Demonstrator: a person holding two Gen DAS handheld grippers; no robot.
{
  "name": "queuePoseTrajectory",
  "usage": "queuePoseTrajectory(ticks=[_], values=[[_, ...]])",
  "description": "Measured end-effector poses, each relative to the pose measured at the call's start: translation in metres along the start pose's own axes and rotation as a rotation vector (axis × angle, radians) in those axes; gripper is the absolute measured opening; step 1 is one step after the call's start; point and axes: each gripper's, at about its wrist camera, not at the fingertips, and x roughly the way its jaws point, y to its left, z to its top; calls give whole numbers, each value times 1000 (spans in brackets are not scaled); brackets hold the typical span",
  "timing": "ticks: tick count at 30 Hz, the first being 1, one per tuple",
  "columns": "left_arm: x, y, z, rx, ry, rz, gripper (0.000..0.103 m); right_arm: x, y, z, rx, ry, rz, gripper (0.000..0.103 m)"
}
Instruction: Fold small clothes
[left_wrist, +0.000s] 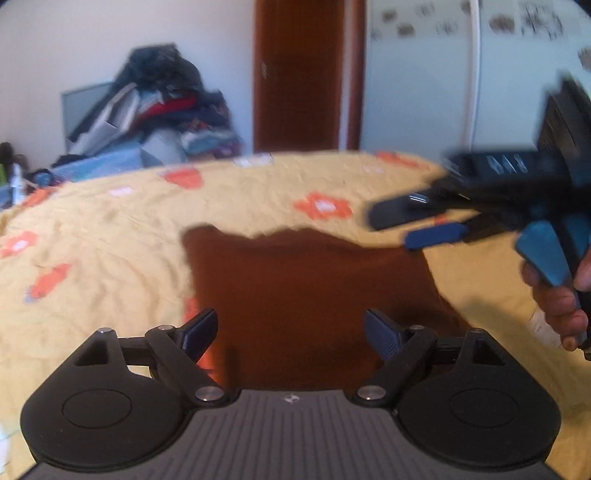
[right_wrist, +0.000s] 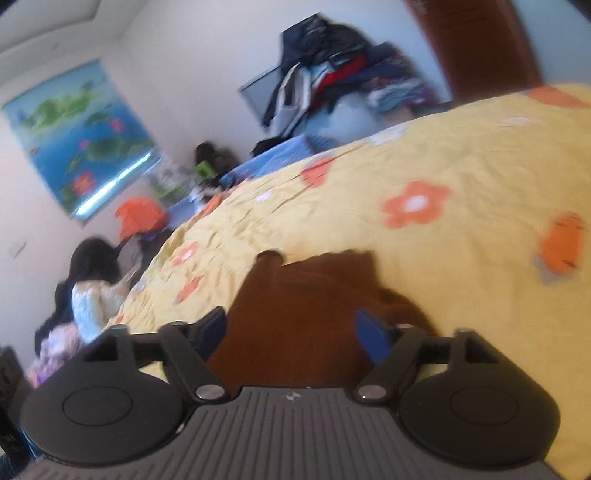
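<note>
A small brown garment (left_wrist: 310, 291) lies flat on the yellow flowered bedspread (left_wrist: 110, 266), roughly rectangular. My left gripper (left_wrist: 291, 328) is open and empty above its near edge. My right gripper (left_wrist: 399, 225) comes in from the right above the garment's far right corner, jaws apart with nothing between them. In the right wrist view the right gripper (right_wrist: 291, 332) is open over the same brown garment (right_wrist: 306, 306), which lies on the bedspread (right_wrist: 443, 258).
A pile of clothes (left_wrist: 155, 110) sits beyond the bed's far edge, also in the right wrist view (right_wrist: 332, 62). A brown door (left_wrist: 299, 74) and a white wardrobe (left_wrist: 461, 74) stand behind. A poster (right_wrist: 77, 136) hangs on the wall, with clutter below it.
</note>
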Motion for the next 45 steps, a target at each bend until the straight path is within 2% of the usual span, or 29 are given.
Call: queuePoseTrajectory(ticks=[2, 4, 6, 10, 11, 14, 16, 19, 20, 21, 23, 25, 27, 29, 30, 31, 34, 36, 37, 38, 39, 40, 41, 42, 45], values=[[29, -11, -9, 37, 76, 33, 88, 37, -8, -1, -26, 103, -67, 90], [30, -10, -18, 28, 23, 23, 88, 46, -18, -5, -102, 67, -100, 89], [29, -6, -17, -4, 30, 11, 88, 45, -29, -2, -73, 70, -117, 89], [33, -7, -17, 8, 24, 7, 89, 47, -16, 14, -88, 148, -147, 87], [33, -7, -17, 7, 22, 7, 89, 45, -10, 23, -72, 146, -150, 86], [30, -8, -22, 9, 16, 9, 89, 40, 17, 39, -101, 62, -51, 90], [30, -10, -23, 13, 12, 11, 89, 55, 28, 44, -117, 84, -26, 96], [29, -10, -24, 13, 13, 8, 89, 100, 14, 33, -114, 210, -93, 96], [27, -11, -24, 14, 12, 8, 89, 111, 4, 24, -129, 226, -119, 98], [27, -11, -25, 15, 8, 8, 89, 109, 1, 16, -192, 174, -87, 103], [26, -12, -26, 19, 2, 9, 89, 105, -2, 12, -205, 159, -78, 103], [22, -9, -25, 15, -5, 1, 90, 100, 2, 15, -202, 171, -98, 97], [7, 3, -22, -45, -13, -10, 90, 78, -3, 21, -110, 151, -108, 90], [-10, 28, -23, -164, -27, -51, 90, 37, -17, 22, 6, 68, -45, 97], [-13, 43, -25, -234, -15, -75, 90, 18, -26, 19, 48, 27, -20, 103], [-13, 58, -27, -313, 12, -101, 90, 4, -36, 16, 88, 9, -18, 103], [6, 93, -29, -517, 97, -137, 90, -11, -66, 5, 184, 37, -89, 103], [21, 102, -26, -589, 126, -181, 89, -7, -80, -4, 225, 71, -128, 101], [27, 104, -23, -615, 124, -199, 89, -2, -84, -10, 249, 88, -113, 99], [35, 105, -18, -635, 135, -218, 87, -1, -83, -13, 238, 65, -83, 98], [43, 104, -15, -647, 148, -241, 62, 3, -83, -15, 250, 73, -53, 95], [53, 103, -12, -651, 187, -236, 51, 8, -81, -15, 267, 76, -28, 84], [57, 103, -9, -649, 193, -223, 39, 16, -80, -15, 279, 98, 1, 73], [60, 105, -6, -643, 196, -223, 33, 22, -78, -15, 272, 114, -2, 56], [44, 106, 3, -582, 160, -195, 24, 29, -68, -12, 261, 103, 36, 47]])
